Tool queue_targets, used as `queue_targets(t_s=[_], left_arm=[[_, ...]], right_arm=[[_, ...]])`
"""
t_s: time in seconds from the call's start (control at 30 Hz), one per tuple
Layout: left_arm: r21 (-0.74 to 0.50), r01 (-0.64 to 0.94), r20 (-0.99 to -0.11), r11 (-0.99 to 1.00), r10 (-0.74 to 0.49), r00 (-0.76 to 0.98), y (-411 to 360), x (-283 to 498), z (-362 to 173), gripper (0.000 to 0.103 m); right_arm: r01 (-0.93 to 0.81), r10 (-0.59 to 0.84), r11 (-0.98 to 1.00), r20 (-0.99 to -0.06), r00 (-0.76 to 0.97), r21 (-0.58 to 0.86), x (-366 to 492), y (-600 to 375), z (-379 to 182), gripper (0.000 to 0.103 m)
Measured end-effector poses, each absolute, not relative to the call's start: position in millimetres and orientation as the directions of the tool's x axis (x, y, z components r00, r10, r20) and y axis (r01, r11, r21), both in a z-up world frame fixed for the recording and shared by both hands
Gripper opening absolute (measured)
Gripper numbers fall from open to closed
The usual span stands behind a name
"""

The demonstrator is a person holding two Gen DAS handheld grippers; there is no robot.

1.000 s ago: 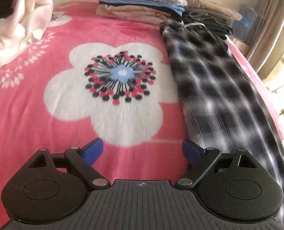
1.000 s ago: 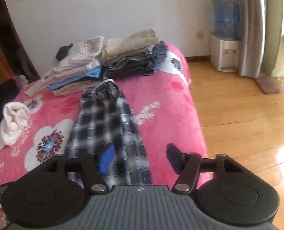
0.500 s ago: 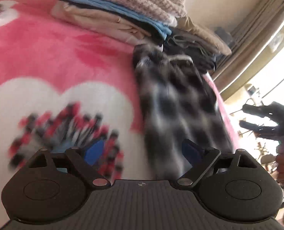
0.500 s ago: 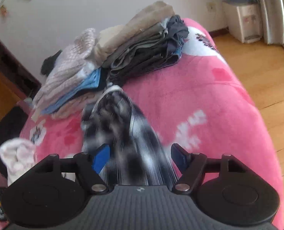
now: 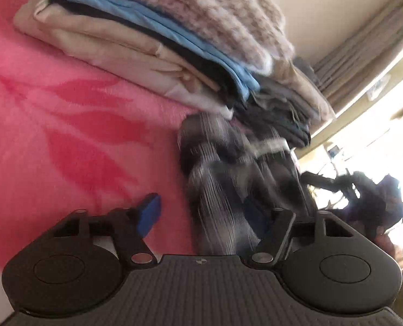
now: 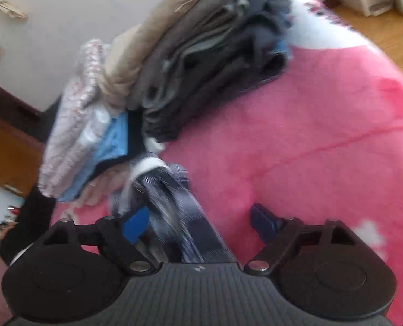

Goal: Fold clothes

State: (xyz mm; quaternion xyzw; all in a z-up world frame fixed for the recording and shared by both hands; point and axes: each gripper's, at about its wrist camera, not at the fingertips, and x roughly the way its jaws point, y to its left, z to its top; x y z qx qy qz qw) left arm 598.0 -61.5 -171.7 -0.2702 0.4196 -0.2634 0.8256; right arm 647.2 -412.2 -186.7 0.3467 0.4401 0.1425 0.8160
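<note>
- The plaid trousers [image 5: 228,187] lie lengthwise on the pink blanket [image 5: 74,141] covering the bed, their waistband end just beside two stacks of folded clothes [image 5: 152,35].
- The left hand-held gripper [image 5: 201,214] has just been closing its jaws; they stand part open around the trousers' cloth, pads not pressing it.
- The right hand-held gripper [image 6: 198,220] has just been opening; its jaws stand wide, straddling the trousers' waistband end, gripping nothing.
</note>
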Motion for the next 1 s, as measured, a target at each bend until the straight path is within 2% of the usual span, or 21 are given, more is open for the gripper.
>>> queue_targets(t_s=[0.13, 0.23, 0.3, 0.37, 0.5, 0.57, 0.63, 0.7, 0.83, 1.0], left_arm=[[-0.715, 0.164, -0.532, 0.680, -0.681, 0.503, -58, 621, -180, 0.045], [-0.703, 0.162, -0.548, 0.693, -0.672, 0.498, -65, 629, -179, 0.035], [-0.692, 0.162, -0.557, 0.703, -0.663, 0.501, -69, 630, -178, 0.035], [-0.683, 0.159, -0.564, 0.713, -0.653, 0.505, -74, 630, -177, 0.034], [-0.664, 0.139, -0.584, 0.734, -0.626, 0.517, -87, 633, -174, 0.034], [-0.644, 0.136, -0.596, 0.753, -0.605, 0.528, -93, 632, -171, 0.034], [-0.619, 0.133, -0.611, 0.774, -0.581, 0.538, -98, 629, -169, 0.024], [-0.598, 0.131, -0.616, 0.791, -0.558, 0.555, -101, 624, -163, 0.014], [-0.562, 0.131, -0.611, 0.816, -0.517, 0.600, -108, 611, -148, 0.011], [-0.557, 0.160, -0.554, 0.815, -0.508, 0.660, -98, 581, -111, 0.010]], right_arm=[[-0.018, 0.589, 0.730, -0.616, 0.523, 0.683, 669, -397, -188, 0.085], [-0.069, 0.599, 0.749, -0.630, 0.493, 0.659, 684, -380, -186, 0.083], [-0.090, 0.593, 0.764, -0.642, 0.486, 0.638, 692, -372, -186, 0.077], [-0.099, 0.585, 0.773, -0.646, 0.490, 0.626, 696, -365, -186, 0.064], [-0.099, 0.563, 0.792, -0.659, 0.499, 0.602, 696, -361, -185, 0.049], [-0.109, 0.551, 0.805, -0.667, 0.501, 0.583, 694, -359, -180, 0.038], [-0.133, 0.533, 0.825, -0.678, 0.506, 0.549, 692, -354, -172, 0.031], [-0.159, 0.523, 0.837, -0.680, 0.513, 0.524, 688, -350, -163, 0.029], [-0.209, 0.513, 0.850, -0.669, 0.538, 0.484, 674, -340, -141, 0.027], [-0.275, 0.550, 0.829, -0.621, 0.559, 0.487, 650, -331, -104, 0.026]])
